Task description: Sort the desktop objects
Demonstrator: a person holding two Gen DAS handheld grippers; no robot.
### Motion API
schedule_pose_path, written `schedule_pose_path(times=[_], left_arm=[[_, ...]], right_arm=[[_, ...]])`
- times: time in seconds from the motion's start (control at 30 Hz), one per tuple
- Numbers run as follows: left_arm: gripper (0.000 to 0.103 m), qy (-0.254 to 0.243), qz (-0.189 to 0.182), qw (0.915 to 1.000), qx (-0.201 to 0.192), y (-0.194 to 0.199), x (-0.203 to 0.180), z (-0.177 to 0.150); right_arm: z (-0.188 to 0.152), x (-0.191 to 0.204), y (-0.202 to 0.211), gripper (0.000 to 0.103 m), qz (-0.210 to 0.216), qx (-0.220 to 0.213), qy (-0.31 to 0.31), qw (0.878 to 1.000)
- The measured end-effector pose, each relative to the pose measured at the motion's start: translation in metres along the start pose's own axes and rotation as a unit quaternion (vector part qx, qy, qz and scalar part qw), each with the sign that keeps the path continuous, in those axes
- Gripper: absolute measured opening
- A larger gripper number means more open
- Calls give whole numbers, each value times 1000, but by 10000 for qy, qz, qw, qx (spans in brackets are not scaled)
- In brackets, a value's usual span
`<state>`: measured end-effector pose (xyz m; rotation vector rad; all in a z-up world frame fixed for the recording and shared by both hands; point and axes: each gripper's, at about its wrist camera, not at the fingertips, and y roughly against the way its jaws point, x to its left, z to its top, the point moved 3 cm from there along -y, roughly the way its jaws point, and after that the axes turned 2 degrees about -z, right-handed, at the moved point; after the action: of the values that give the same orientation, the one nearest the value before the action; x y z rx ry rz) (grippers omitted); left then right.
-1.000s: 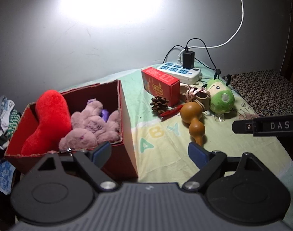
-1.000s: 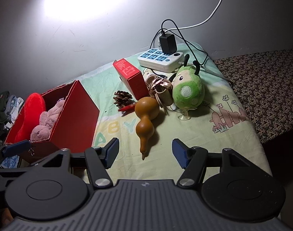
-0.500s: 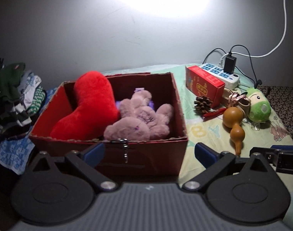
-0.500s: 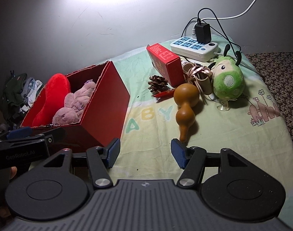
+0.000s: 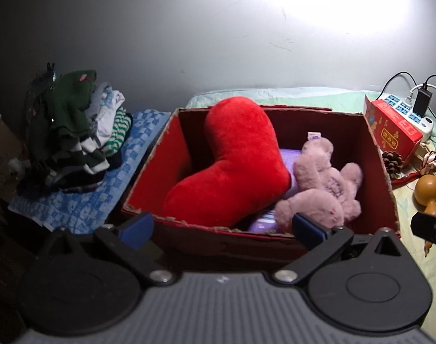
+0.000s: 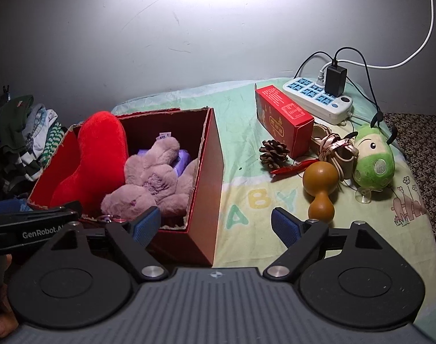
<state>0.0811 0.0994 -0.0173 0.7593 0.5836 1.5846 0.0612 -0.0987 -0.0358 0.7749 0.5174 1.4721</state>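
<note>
Between the left gripper's (image 5: 222, 228) wide-spread blue fingers (image 5: 137, 226) sits the near wall of the red box (image 5: 375, 172), nothing held. Box is open-topped and holds a red heart pillow (image 5: 235, 160) leaning on its left side, a pink plush (image 5: 324, 192) to the right, and something purple (image 5: 289, 154) under them. Left finger is at the box's near-left corner, right finger in front of the plush; cannot tell if they touch the box. Left of the box: a clothes pile (image 5: 74, 132) on a blue checked cloth (image 5: 83, 200).

Right gripper (image 6: 216, 223) also wide open and empty. Its left finger (image 6: 146, 225) is over the box's near-right corner, its right finger (image 6: 286, 228) over the green sheet (image 6: 241, 109), just left of the gourd's (image 6: 321, 189) small end. Gourd lies on the sheet, apart from both fingers. Behind it: a pinecone (image 6: 274, 150), a red pen-like item (image 6: 292, 169), a small red carton (image 6: 284, 117), tangled ribbon (image 6: 337, 146), a green plush (image 6: 374, 162) with a suction cup, and a power strip (image 6: 318, 99) with a black charger (image 6: 335, 80) plugged in. A keyring (image 6: 109, 218) hangs at the box's near rim. The left gripper's body (image 6: 31, 226) shows at the right view's left edge, with a person's fingertips (image 6: 3, 324) at the lower left.
</note>
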Motion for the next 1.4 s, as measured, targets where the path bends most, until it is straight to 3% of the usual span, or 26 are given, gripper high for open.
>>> schedule_pose_path(times=[0.3, 0.43, 0.67, 0.97, 1.4], left_arm=[[103, 64, -47, 10000, 8, -14, 34, 17], [103, -11, -22, 10000, -4, -19, 46, 23], [103, -1, -388, 9992, -72, -21, 63, 25], [103, -67, -434, 9988, -230, -20, 73, 28], [103, -77, -521, 9985, -153, -35, 73, 27]], right_arm=[[20, 47, -8, 93, -370, 13, 57, 9993], [19, 58, -7, 93, -91, 88, -285, 9995], [23, 77, -6, 93, -413, 1, -207, 9989], [20, 83, -7, 91, -465, -186, -389, 9980], [20, 90, -28, 91, -291, -94, -276, 9992]])
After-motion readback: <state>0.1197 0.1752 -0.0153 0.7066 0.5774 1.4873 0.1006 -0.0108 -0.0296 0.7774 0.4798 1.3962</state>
